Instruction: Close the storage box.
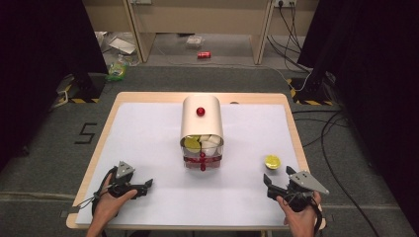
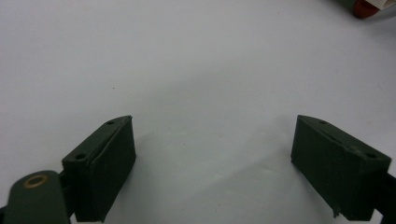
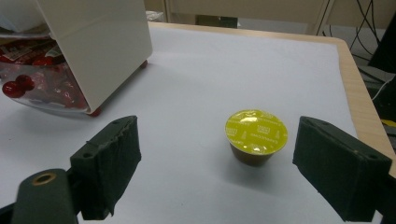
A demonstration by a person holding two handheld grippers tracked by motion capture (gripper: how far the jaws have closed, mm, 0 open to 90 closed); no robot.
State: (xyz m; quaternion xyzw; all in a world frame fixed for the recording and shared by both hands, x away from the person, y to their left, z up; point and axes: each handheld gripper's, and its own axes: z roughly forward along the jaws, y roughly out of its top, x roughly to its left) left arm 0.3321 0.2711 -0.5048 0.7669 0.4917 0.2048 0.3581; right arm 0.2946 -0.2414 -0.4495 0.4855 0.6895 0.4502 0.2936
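Resting upright on the white-covered wooden surface (image 1: 148, 143), near its right edge: a small brown coffee capsule with a yellow-green foil lid (image 3: 256, 136), also seen from above (image 1: 272, 161). Printed on the foil, a pale rectangular label, too blurred to read. Standing at mid-surface, a cream rounded-top dispenser with a red knob (image 1: 201, 121), its clear front drawer showing more yellow-green and white capsules above red-printed packaging whose writing stays illegible. Held low at the near right, the right gripper (image 1: 280, 183), gripped from behind by the right hand (image 1: 301, 215), jaws spread wide and empty, aimed at the capsule just ahead, not touching it. Held at the near left, the left gripper (image 1: 143, 186), clasped by the left hand (image 1: 109, 202), jaws likewise released, pointing across bare white covering toward the dispenser, well apart from it.
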